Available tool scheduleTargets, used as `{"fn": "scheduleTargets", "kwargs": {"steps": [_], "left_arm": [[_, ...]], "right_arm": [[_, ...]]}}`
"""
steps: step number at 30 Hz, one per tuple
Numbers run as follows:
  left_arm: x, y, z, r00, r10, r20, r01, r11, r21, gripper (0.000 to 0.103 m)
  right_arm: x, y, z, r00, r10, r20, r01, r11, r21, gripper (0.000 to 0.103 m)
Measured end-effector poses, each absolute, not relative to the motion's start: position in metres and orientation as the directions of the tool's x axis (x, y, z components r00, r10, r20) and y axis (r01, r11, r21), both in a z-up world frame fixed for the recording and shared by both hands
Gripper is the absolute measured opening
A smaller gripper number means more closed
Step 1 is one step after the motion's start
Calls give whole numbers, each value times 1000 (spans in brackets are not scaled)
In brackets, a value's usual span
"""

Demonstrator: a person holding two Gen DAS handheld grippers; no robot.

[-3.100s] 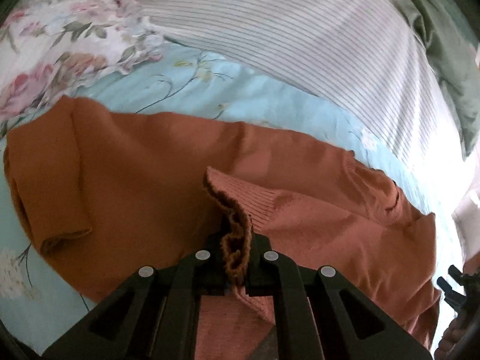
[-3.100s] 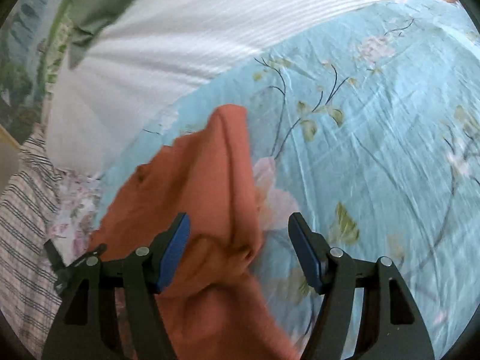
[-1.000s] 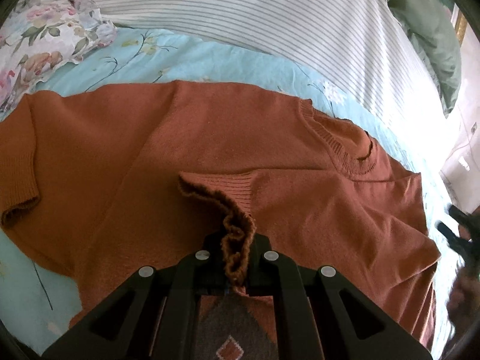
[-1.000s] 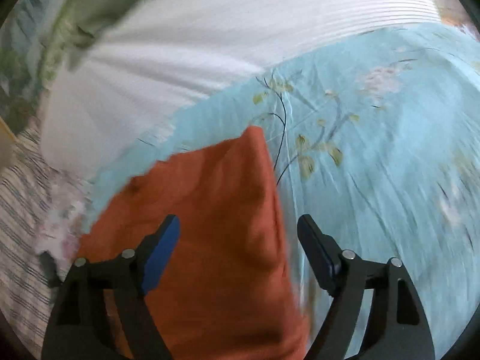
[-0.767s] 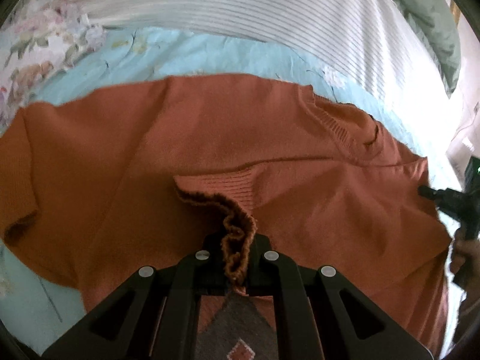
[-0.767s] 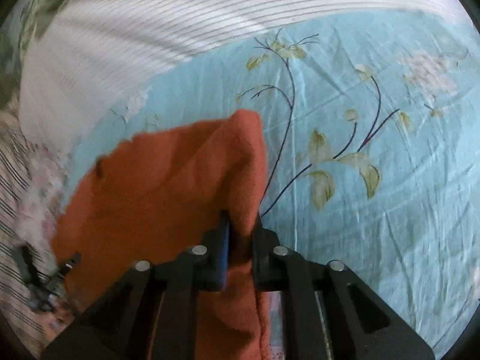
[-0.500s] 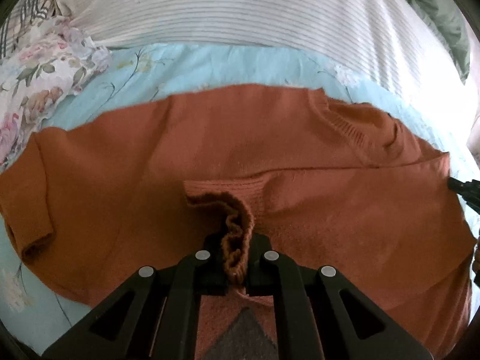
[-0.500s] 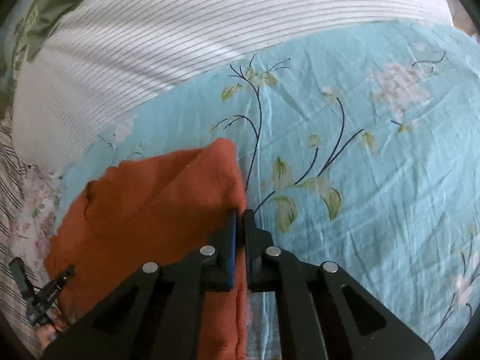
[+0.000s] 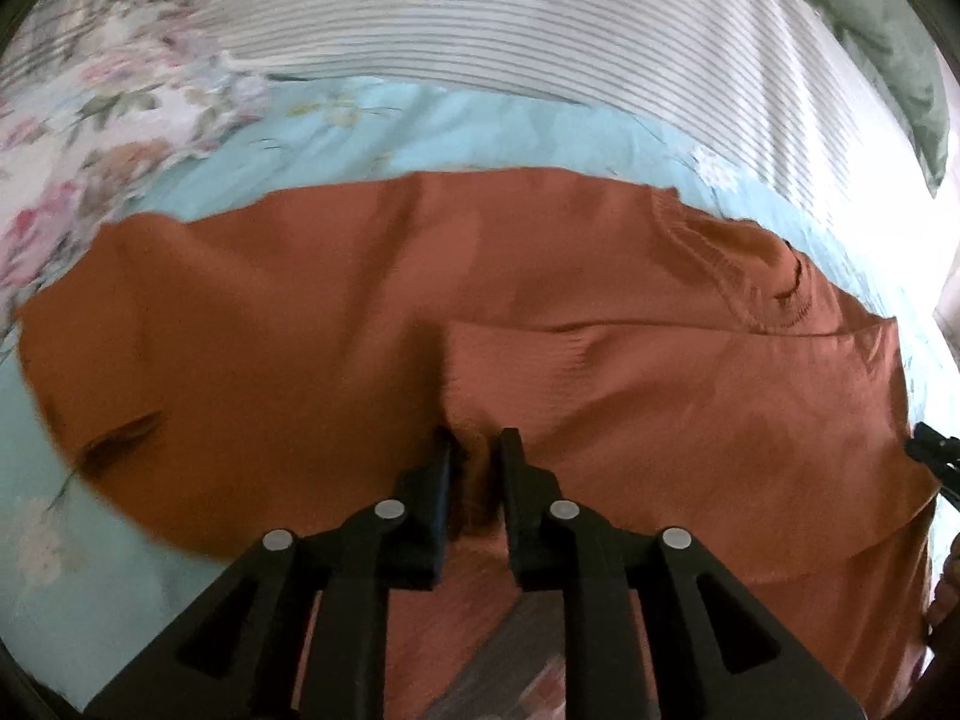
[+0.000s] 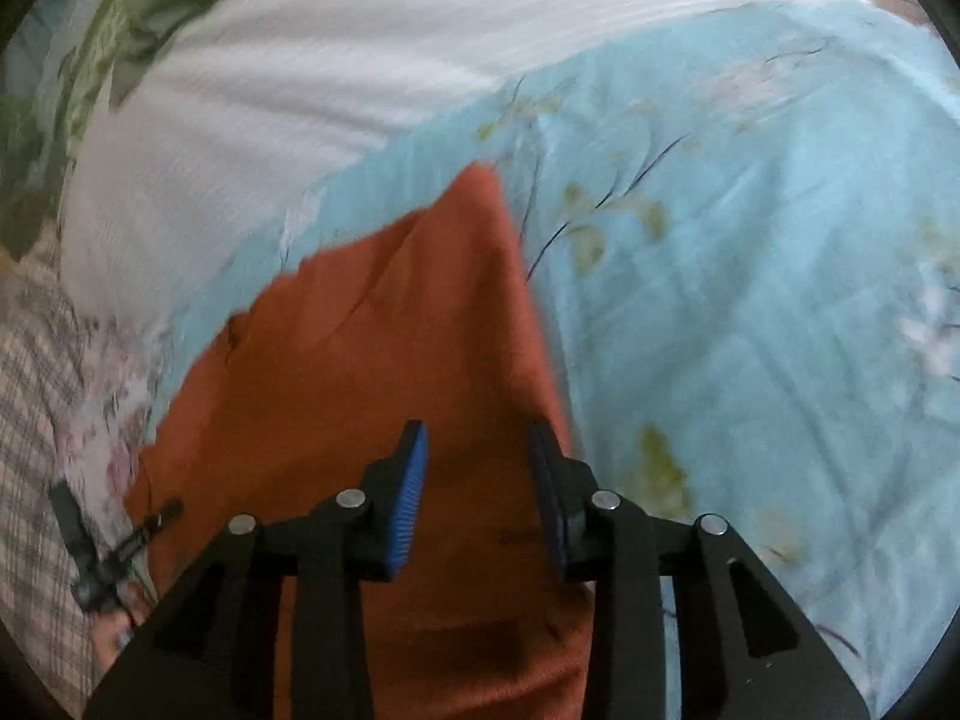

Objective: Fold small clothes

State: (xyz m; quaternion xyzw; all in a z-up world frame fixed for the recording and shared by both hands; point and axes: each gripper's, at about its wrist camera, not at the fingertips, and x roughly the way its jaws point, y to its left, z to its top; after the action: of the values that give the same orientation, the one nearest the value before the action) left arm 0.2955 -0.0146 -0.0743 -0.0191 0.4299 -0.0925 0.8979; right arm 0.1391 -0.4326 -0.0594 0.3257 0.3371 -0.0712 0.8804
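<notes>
A rust-orange knit sweater lies spread on the light blue floral bedsheet, its ribbed neck at the right. Its lower part is folded up over the body. My left gripper has its jaws slightly apart, with the folded hem lying between the fingertips. In the right wrist view my right gripper is open above the sweater's right edge, holding nothing.
A white striped duvet lies across the far side of the bed. A floral pillow is at the far left and a green cloth at the far right. Bare sheet extends right of the sweater.
Both grippers have opened: the right one let go of the sweater's edge and the left one loosened on the hem. The folded part now lies flat on the sweater.
</notes>
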Motion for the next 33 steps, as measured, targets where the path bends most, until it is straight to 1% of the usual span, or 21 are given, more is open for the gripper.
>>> {"fn": "scheduleTargets", "kwargs": {"steps": [2, 4, 5, 6, 7, 8, 9, 11, 12, 14, 17, 18, 19, 20, 22, 23, 24, 25, 27, 30, 33], "left_arm": [[285, 2, -67, 633, -166, -756, 118, 986, -117, 16], [275, 22, -57, 656, -141, -742, 81, 990, -117, 26], [271, 32, -53, 669, -125, -733, 58, 992, -116, 35], [267, 45, -49, 683, -103, -723, 29, 993, -114, 41], [265, 55, -46, 693, -84, -716, 4, 994, -112, 43], [264, 66, -43, 698, -68, -713, -17, 994, -112, 47], [265, 75, -42, 698, -51, -714, -38, 993, -109, 54], [271, 90, -42, 692, -30, -722, -67, 992, -105, 63], [275, 93, -41, 689, -34, -724, -64, 992, -108, 71], [287, 93, -45, 671, -9, -742, -67, 995, -72, 84], [309, 86, -56, 646, 70, -760, -57, 997, 43, 84], [316, 85, -61, 629, 105, -771, -63, 994, 84, 81], [325, 85, -69, 604, 141, -784, -71, 990, 124, 75], [327, 88, -75, 588, 161, -793, -77, 987, 144, 63], [331, 93, -81, 580, 183, -794, -82, 983, 167, 53], [331, 94, -80, 586, 187, -788, -81, 982, 173, 39], [331, 94, -78, 588, 192, -786, -76, 980, 183, 21], [330, 95, -76, 591, 192, -783, -74, 980, 184, 17], [324, 101, -68, 607, 147, -781, -71, 989, 131, 13], [312, 106, -52, 644, 65, -762, -59, 998, 35, 12], [295, 91, -28, 681, -42, -731, 12, 999, -46, 12]], "right_arm": [[130, -424, -52, 778, 123, -616, 308, 780, 545, 57], [118, -409, -44, 788, 151, -597, 263, 794, 548, 62], [114, -400, -43, 786, 172, -593, 243, 797, 553, 63], [113, -391, -45, 784, 182, -593, 236, 797, 556, 63], [109, -380, -48, 779, 206, -592, 221, 793, 567, 64], [108, -372, -51, 775, 224, -591, 211, 790, 575, 65], [104, -360, -54, 768, 247, -592, 198, 786, 585, 65], [102, -349, -60, 759, 271, -592, 190, 778, 599, 66], [102, -343, -62, 754, 285, -591, 185, 772, 608, 66], [101, -330, -68, 741, 312, -595, 177, 763, 621, 66], [106, -316, -73, 720, 336, -607, 167, 766, 621, 66], [107, -313, -72, 717, 341, -608, 163, 766, 622, 66], [108, -312, -72, 716, 343, -608, 162, 765, 623, 66], [107, -311, -71, 716, 344, -607, 160, 765, 623, 66], [106, -309, -67, 720, 343, -603, 153, 769, 620, 66], [106, -308, -65, 723, 339, -602, 153, 771, 618, 66], [106, -307, -64, 725, 338, -600, 152, 771, 618, 66], [106, -306, -62, 728, 339, -596, 149, 771, 620, 66], [105, -304, -60, 733, 337, -591, 142, 774, 618, 66], [103, -301, -58, 737, 341, -583, 131, 775, 618, 66], [101, -301, -57, 739, 343, -579, 127, 774, 620, 66]]}}
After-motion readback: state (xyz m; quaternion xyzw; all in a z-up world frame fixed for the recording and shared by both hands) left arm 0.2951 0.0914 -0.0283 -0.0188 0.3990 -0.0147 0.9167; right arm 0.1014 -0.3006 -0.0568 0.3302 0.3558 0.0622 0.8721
